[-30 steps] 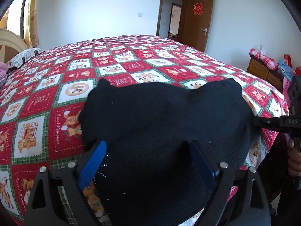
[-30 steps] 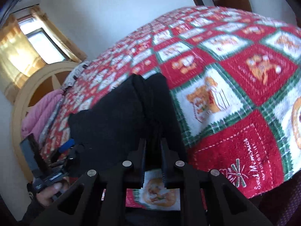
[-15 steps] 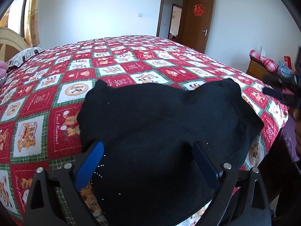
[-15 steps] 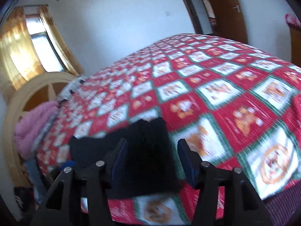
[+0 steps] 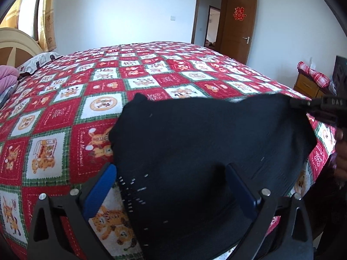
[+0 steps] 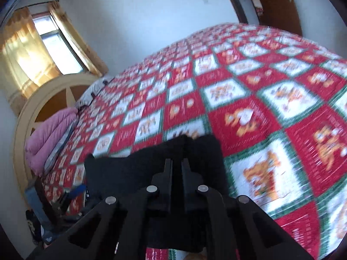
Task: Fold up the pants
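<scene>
The black pants [image 5: 208,143] lie folded on the near edge of the bed with the red, white and green quilt [image 5: 91,91]. My left gripper [image 5: 171,184] is open, its blue pads either side of the near pants edge. My right gripper [image 6: 176,169] is shut on the pants' edge [image 6: 195,151]; in the left wrist view it [image 5: 303,104] grips their far right corner. The pants also show in the right wrist view [image 6: 121,173].
A pink blanket [image 6: 49,136] and pillow lie by the cream headboard [image 6: 36,99]. A brown door [image 5: 238,23] stands open in the far wall. A wooden dresser [image 5: 308,84] with checked cloth is at the right.
My right gripper opened and lifted off the pants half a second ago, then came back down and shut on their right corner. My left gripper stayed open and still.
</scene>
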Tool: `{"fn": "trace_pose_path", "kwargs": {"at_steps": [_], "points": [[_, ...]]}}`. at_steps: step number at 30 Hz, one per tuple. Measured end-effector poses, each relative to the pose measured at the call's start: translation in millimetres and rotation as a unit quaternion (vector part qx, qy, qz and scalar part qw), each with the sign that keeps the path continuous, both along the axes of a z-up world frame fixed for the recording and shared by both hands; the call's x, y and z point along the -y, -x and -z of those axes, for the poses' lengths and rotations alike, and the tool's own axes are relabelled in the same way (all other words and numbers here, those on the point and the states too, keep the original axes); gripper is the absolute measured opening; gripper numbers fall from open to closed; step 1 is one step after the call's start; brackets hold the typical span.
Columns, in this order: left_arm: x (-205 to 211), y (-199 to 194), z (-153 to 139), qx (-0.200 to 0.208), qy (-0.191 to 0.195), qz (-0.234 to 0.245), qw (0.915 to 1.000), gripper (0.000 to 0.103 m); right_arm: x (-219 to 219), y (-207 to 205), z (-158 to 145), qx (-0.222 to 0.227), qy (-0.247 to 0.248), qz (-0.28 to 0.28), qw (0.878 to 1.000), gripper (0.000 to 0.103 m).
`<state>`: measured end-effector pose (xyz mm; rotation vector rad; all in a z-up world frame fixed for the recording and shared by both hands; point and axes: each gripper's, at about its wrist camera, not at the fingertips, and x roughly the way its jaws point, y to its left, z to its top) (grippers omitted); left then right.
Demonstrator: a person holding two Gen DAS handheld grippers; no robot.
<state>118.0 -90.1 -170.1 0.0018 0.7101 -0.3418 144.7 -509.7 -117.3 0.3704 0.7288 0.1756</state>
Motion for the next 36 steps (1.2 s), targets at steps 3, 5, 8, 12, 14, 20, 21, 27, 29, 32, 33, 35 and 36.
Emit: {"fn": "trace_pose_path", "kwargs": {"at_steps": [3,5,8,12,14,20,21,27,29,32,33,35,36], "points": [[1,-2,4,-0.008,-0.002,0.002,1.0000,0.103,1,-7,5,-0.011,0.015,0.012,1.000,0.007],[2,-3,7,-0.014,-0.006,0.004,0.9999,0.103,2,-16,23,-0.042,0.018,0.000,0.999,0.007],[1,-4,10,-0.018,-0.005,0.004,0.9998,0.103,0,-17,30,-0.041,0.040,-0.001,0.998,0.011],[-1,-4,8,-0.014,-0.005,0.002,0.9999,0.103,7,-8,14,-0.029,0.060,0.035,0.997,0.037],[-1,-6,6,-0.011,-0.008,0.001,0.9999,0.103,10,0,3,-0.017,0.062,0.047,0.997,0.037],[-9,-23,-8,0.006,-0.008,-0.018,0.9998,0.103,-26,22,-17,0.012,0.089,-0.010,0.996,0.042],[-9,-27,-9,0.009,-0.012,-0.019,0.9997,0.103,-37,22,-12,0.003,0.091,-0.033,0.995,0.042],[-6,-53,3,-0.018,-0.030,-0.014,0.9993,0.103,-56,9,30,-0.061,0.134,-0.062,0.987,0.042],[-9,-56,7,-0.021,-0.010,-0.016,0.9996,0.103,-53,8,36,-0.062,0.134,-0.067,0.987,0.042],[-13,-54,8,-0.028,0.006,-0.019,0.9994,0.103,-52,9,36,-0.064,0.131,-0.068,0.987,0.042],[-13,-52,6,-0.030,0.006,-0.020,0.9993,0.103,-52,10,35,-0.064,0.132,-0.067,0.987,0.042],[-18,-43,1,-0.026,0.003,-0.025,0.9993,0.103,-54,12,29,-0.060,0.132,-0.064,0.987,0.042],[-21,-36,-2,-0.022,0.000,-0.028,0.9994,0.103,-56,15,23,-0.056,0.132,-0.061,0.988,0.042]]}}
